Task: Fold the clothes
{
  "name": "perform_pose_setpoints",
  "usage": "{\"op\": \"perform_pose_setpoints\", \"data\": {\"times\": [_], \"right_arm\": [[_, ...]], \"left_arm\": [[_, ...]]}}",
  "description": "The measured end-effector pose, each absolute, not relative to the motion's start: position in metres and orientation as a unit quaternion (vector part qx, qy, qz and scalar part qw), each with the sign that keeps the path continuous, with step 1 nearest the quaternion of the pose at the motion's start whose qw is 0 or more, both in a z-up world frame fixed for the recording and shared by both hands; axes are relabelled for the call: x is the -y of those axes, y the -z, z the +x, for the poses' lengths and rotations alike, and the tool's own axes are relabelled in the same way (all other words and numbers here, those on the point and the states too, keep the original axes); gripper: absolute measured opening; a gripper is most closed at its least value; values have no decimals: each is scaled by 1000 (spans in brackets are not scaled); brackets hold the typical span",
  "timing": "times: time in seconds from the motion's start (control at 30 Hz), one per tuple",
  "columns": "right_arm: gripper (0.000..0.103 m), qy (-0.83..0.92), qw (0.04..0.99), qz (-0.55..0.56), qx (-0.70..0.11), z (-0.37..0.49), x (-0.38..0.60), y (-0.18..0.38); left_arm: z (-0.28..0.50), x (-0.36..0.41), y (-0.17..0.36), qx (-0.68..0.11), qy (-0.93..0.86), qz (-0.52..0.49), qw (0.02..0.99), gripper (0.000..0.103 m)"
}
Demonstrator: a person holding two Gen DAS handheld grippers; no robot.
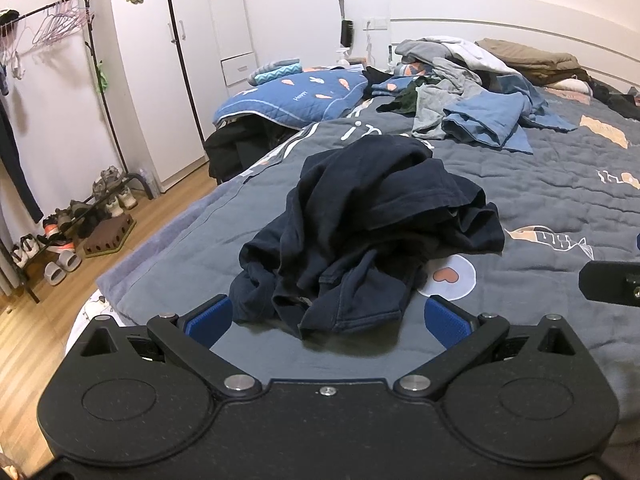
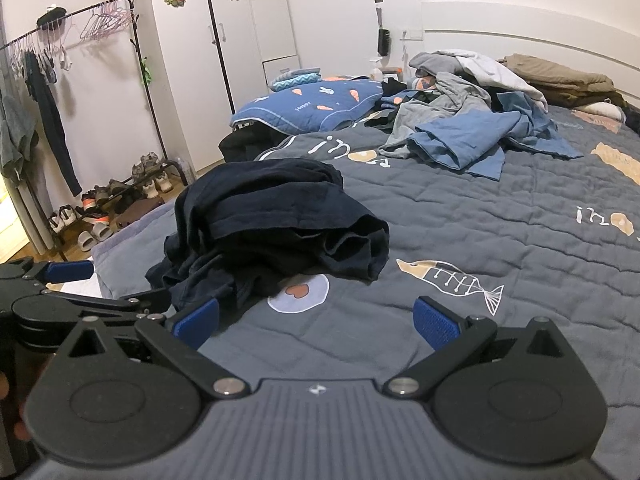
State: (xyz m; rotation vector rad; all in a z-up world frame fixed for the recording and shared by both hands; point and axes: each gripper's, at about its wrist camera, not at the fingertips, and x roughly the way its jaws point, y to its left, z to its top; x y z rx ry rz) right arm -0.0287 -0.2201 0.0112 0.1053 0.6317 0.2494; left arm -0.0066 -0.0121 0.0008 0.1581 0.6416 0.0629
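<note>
**Navy garment crumpled near the bed's front-left corner, both grippers spread wide**

Navy cloth is what you have in front of you: a dark garment [image 1: 368,236] lies bunched in a loose heap on the grey quilt [image 1: 540,216], close to the bed's front-left corner and its left edge. Your left gripper [image 1: 328,318] has its jaws fully apart, and the garment's nearest hem lies between the blue pads [image 1: 210,318] without either pad pressing on it. Your right gripper [image 2: 316,320] is just as wide apart and holds nothing; it sits over bare quilt, beside the garment's right side, near a printed heart patch [image 2: 298,290]. Toward the bed's far edge, by the headboard, a mixed pile of grey and blue clothes [image 1: 472,92] lies well apart from the navy heap. Along the left wall you can see a clothes rack [image 2: 80,20] with shoes beneath it.
</note>
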Motion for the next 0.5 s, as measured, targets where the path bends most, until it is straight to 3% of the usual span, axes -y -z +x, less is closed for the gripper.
{"op": "perform_pose_setpoints", "data": {"times": [0.5], "right_arm": [[103, -124, 941, 50, -309, -30, 219, -11]], "left_arm": [[-3, 7, 1, -315, -26, 80, 945, 103]]}}
